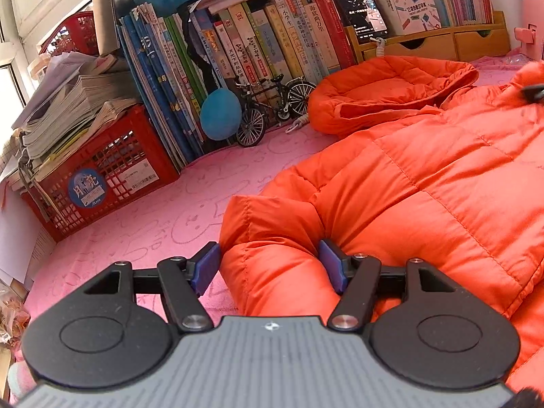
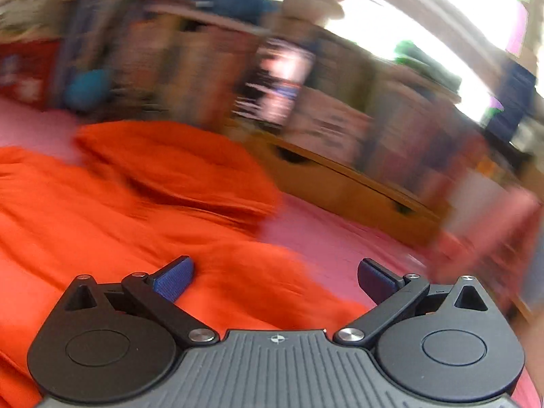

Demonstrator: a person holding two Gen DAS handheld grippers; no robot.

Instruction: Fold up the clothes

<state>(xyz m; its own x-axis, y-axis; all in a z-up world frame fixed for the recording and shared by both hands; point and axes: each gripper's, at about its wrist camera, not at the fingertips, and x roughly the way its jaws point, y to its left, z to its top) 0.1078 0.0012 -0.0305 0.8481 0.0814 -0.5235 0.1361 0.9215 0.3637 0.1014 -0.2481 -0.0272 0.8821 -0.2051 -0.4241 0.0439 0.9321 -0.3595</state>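
Observation:
An orange puffer jacket (image 1: 425, 176) lies spread over the pink cloth (image 1: 153, 224), its hood (image 1: 391, 81) toward the books. In the left wrist view my left gripper (image 1: 270, 265) has its blue pads on both sides of a bulging sleeve fold (image 1: 272, 238) and presses it. The right wrist view is motion-blurred. There my right gripper (image 2: 275, 278) stands wide open above the jacket's edge (image 2: 102, 210), with nothing pinched between its pads. The hood (image 2: 176, 163) lies ahead of it to the left.
A red crate (image 1: 102, 176) stacked with papers stands at the left. A row of books (image 1: 255, 44), a toy bicycle (image 1: 272, 102), a blue plush (image 1: 220, 114), a phone (image 1: 357, 3) and a wooden drawer shelf (image 1: 425, 46) line the back.

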